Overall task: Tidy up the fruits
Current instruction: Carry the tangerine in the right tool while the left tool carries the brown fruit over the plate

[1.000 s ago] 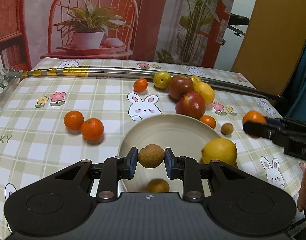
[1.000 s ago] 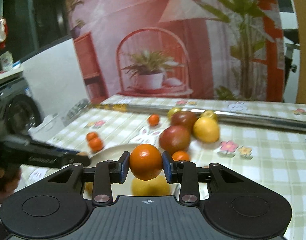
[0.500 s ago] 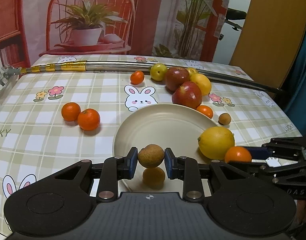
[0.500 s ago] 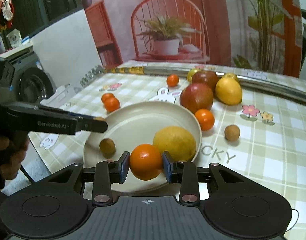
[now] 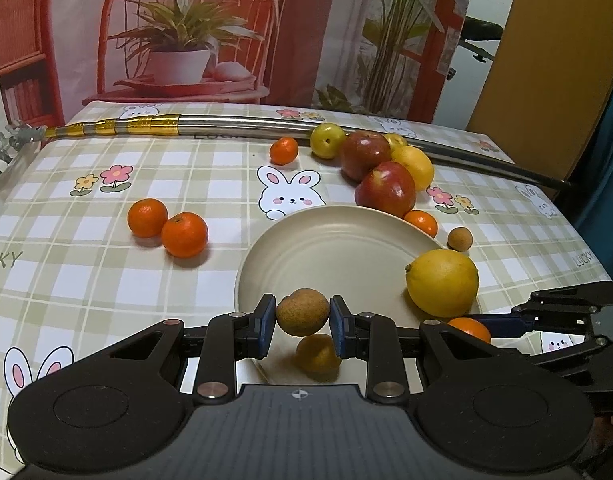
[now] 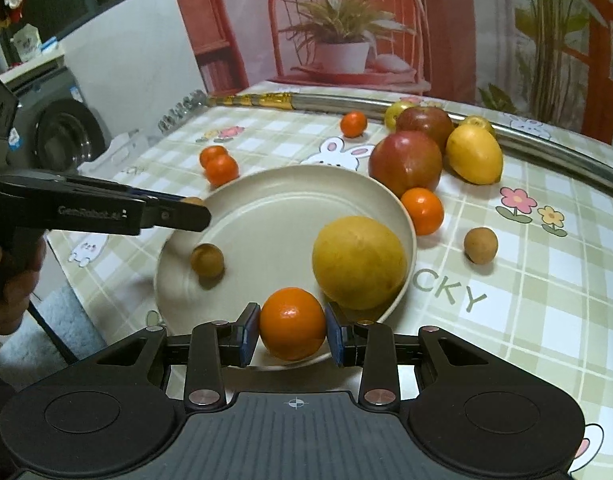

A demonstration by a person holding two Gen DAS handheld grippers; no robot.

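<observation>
Here, left tongs (image 5: 302,319) pinching brown fruit (image 5: 302,312), right tongs (image 6: 293,331) pinching mandarin (image 6: 293,323)

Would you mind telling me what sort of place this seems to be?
Probably a home room staged for recording: a table under a checked bunny-print tablecloth, a printed backdrop of a red chair and potted plant, and what looks like a front-loading washing machine beside it.

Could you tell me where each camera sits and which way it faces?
Left wrist: rides the left gripper, looking across the plate toward the backdrop; its jaws hold a small brown fruit.
Right wrist: rides the right gripper, looking over the plate's near rim; its jaws hold an orange, and a hand shows at left.
Shared: plate, lemon, apples.
</observation>
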